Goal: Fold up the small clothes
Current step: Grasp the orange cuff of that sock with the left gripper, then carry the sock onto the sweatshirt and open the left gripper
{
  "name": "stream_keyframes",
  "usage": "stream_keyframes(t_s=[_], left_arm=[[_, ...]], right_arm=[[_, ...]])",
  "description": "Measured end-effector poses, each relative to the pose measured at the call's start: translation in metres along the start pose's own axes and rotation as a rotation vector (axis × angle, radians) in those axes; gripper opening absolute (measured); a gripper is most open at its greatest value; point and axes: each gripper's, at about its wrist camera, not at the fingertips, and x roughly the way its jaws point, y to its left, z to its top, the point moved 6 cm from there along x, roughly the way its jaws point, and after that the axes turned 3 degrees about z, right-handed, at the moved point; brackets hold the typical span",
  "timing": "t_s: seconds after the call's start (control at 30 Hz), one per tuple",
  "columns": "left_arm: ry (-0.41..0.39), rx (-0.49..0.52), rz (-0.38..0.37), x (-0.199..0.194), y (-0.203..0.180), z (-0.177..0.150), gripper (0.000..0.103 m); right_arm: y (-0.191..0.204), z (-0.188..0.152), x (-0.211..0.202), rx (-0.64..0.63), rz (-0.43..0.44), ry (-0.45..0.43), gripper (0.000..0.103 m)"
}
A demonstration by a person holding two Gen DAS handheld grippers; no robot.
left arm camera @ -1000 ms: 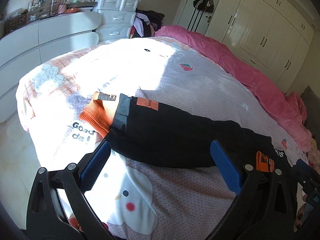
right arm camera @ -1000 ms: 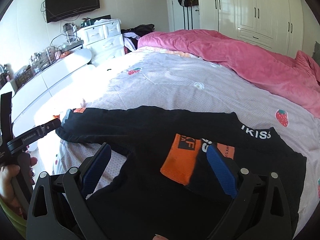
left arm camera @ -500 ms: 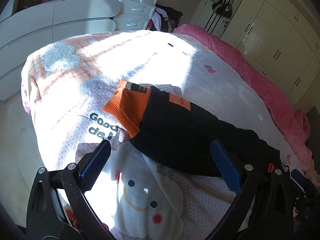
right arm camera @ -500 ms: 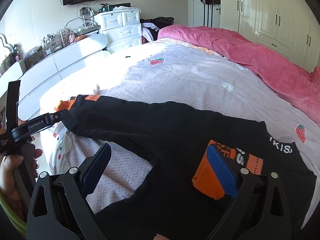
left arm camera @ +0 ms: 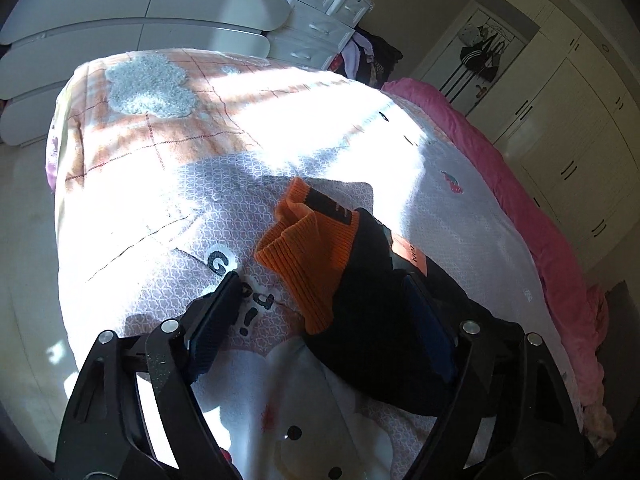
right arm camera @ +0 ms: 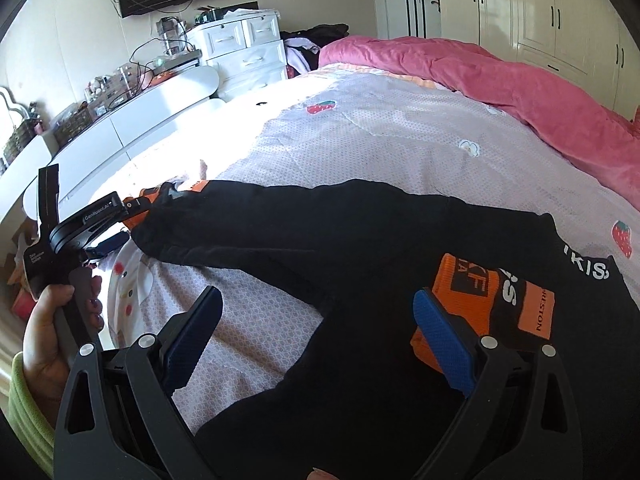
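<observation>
The left gripper (left arm camera: 320, 316) stands partly open; its fingers (left arm camera: 214, 320) have just been closing, with the orange ribbed cuff (left arm camera: 308, 256) of the black garment (right arm camera: 360, 240) between them but the pads not yet pressing on it. One finger lies over the bedcover (left arm camera: 168, 216) beside the cuff, the other over the black sleeve (left arm camera: 380, 312) just behind it. The right gripper (right arm camera: 316, 336) is open, straddling the garment's body: one finger hangs above bare bedcover just outside the black cloth, the other sits against the second orange cuff (right arm camera: 468, 288), which is folded onto the body near the white lettering (right arm camera: 592, 268). Whether that finger touches the cuff cannot be told. The garment lies flat on the bed, one sleeve stretched away from the right fingers toward the left gripper, which the person's hand (right arm camera: 52, 328) holds at the far end. Handling estimate: light, soft, limp knit; it will sag and drag on the bedcover rather than keep its shape. The ribbed cuff is thicker and less slippery than the sleeve cloth, so it is the preferred pinch point; pinch both layers. Beyond the garment lie more bedcover, a pink quilt (right arm camera: 500, 76) and white wardrobes (right arm camera: 540, 12).
</observation>
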Motion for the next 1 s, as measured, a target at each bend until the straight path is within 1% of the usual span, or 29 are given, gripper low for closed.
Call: stream_keyframes(t_s=[0.03, 0.07, 0.1, 0.13, 0.23, 0.33, 0.43, 0.47, 0.53, 0.67, 0.77, 0.8, 1.0], left_arm=[[-0.008, 0.002, 0.003, 0.001, 0.000, 0.002, 0.055], [-0.013, 0.002, 0.000, 0.002, 0.000, 0.004, 0.032], [-0.011, -0.004, -0.006, 0.004, 0.000, 0.004, 0.020], [-0.009, -0.012, -0.015, 0.005, -0.001, 0.004, 0.002], [-0.032, -0.021, -0.062, -0.006, -0.006, 0.006, 0.002], [-0.055, -0.015, -0.142, -0.031, -0.024, 0.005, 0.002], [-0.075, 0.027, -0.223, -0.058, -0.054, 0.001, 0.002], [-0.077, 0.044, -0.257, -0.068, -0.067, -0.002, 0.002], [-0.084, 0.087, -0.297, -0.083, -0.091, -0.008, 0.002], [-0.082, 0.171, -0.400, -0.113, -0.147, -0.024, 0.002], [-0.081, 0.265, -0.445, -0.132, -0.187, -0.043, 0.002], [-0.075, 0.283, -0.455, -0.135, -0.197, -0.049, 0.002], [-0.030, 0.412, -0.508, -0.145, -0.257, -0.096, 0.002]], right_arm=[[-0.004, -0.001, -0.002, 0.007, -0.005, -0.001, 0.096], [-0.009, -0.002, -0.004, 0.018, -0.013, -0.003, 0.096], [-0.014, -0.003, -0.006, 0.029, -0.018, -0.005, 0.096], [-0.019, -0.004, -0.009, 0.040, -0.024, -0.007, 0.096], [-0.036, -0.009, -0.019, 0.079, -0.041, -0.018, 0.096], [-0.049, -0.015, -0.030, 0.105, -0.053, -0.027, 0.096], [-0.067, -0.026, -0.038, 0.146, -0.067, -0.027, 0.096], [-0.077, -0.031, -0.042, 0.168, -0.073, -0.025, 0.096], [-0.089, -0.038, -0.048, 0.200, -0.083, -0.024, 0.096], [-0.115, -0.049, -0.064, 0.253, -0.105, -0.036, 0.096], [-0.136, -0.058, -0.074, 0.290, -0.134, -0.046, 0.096], [-0.143, -0.061, -0.077, 0.304, -0.144, -0.049, 0.096], [-0.177, -0.075, -0.101, 0.381, -0.190, -0.083, 0.096]])
